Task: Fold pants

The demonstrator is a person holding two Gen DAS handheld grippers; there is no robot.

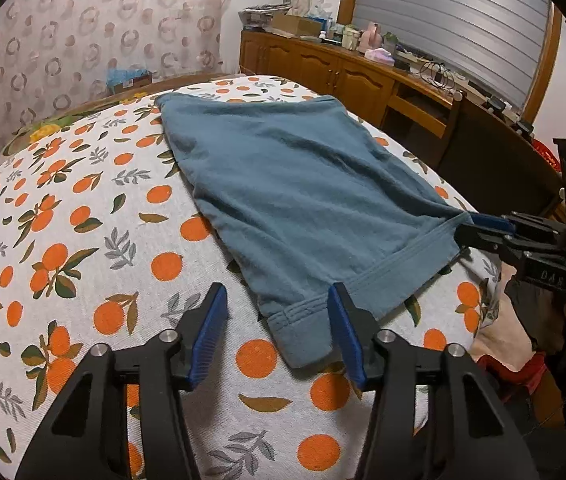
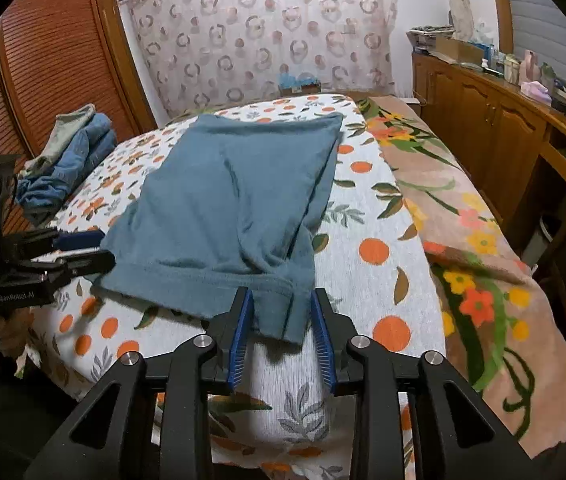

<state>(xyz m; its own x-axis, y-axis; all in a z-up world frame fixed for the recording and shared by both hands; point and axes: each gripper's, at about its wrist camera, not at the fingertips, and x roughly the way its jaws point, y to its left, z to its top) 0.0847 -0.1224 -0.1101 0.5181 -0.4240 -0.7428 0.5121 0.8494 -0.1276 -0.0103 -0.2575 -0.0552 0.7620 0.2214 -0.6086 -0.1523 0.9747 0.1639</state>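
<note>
Both pairs of jaws stand partly apart, and no pad presses on cloth. In the left wrist view the left gripper (image 1: 279, 336) sits at the lower centre of the frame, its blue pads spread with the near corner of the pants' hem lying between them; the cloth rests flat on the bedspread, close beside the right-hand pad, though whether it touches that pad is hard to tell. In the right wrist view the right gripper (image 2: 281, 340) is at the lower centre, its pads narrower apart and flanking the other hem corner, which hangs loosely between them.

The teal pants (image 1: 295, 184), folded into a broad flat slab, lie across the middle of both frames, hem toward the cameras. They rest on a white bedspread (image 1: 83, 240) printed with oranges and leaves. A flowered blanket (image 2: 475, 240) covers the bed's edge at the right of the right wrist view. Folded denim clothes (image 2: 71, 156) are stacked at the left of that view. A wooden cabinet (image 1: 323, 68) with clutter on top runs along the upper right.
</note>
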